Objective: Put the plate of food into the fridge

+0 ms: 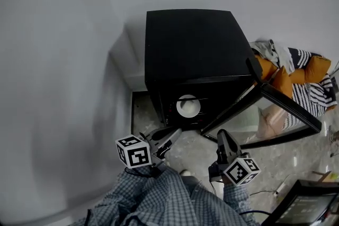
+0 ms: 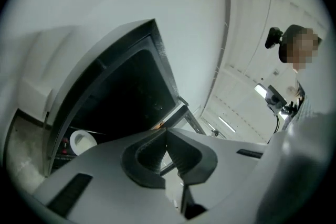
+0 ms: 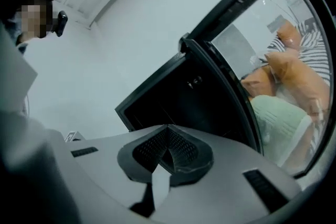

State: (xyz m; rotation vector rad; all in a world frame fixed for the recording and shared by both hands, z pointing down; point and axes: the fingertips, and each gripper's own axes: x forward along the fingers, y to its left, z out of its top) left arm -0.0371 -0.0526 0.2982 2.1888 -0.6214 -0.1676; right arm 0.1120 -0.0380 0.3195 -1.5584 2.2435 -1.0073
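Observation:
The small black fridge (image 1: 190,45) stands on the floor against the white wall, and its glass door (image 1: 275,108) is swung open to the right. A white plate (image 1: 188,106) rests on a shelf inside it; the plate (image 2: 80,142) also shows low at the left of the left gripper view. My left gripper (image 1: 174,135) is in front of the opening, below the plate and apart from it, shut and empty. My right gripper (image 1: 222,137) is beside it near the door's lower edge, also shut on nothing. Both jaw pairs meet at their tips (image 2: 167,131) (image 3: 168,128).
Orange cushions and striped cloth (image 1: 299,79) lie behind the open door at the right. A dark screen (image 1: 302,206) sits at the bottom right corner. The speckled floor (image 1: 196,153) lies before the fridge, and a white wall closes off the left side.

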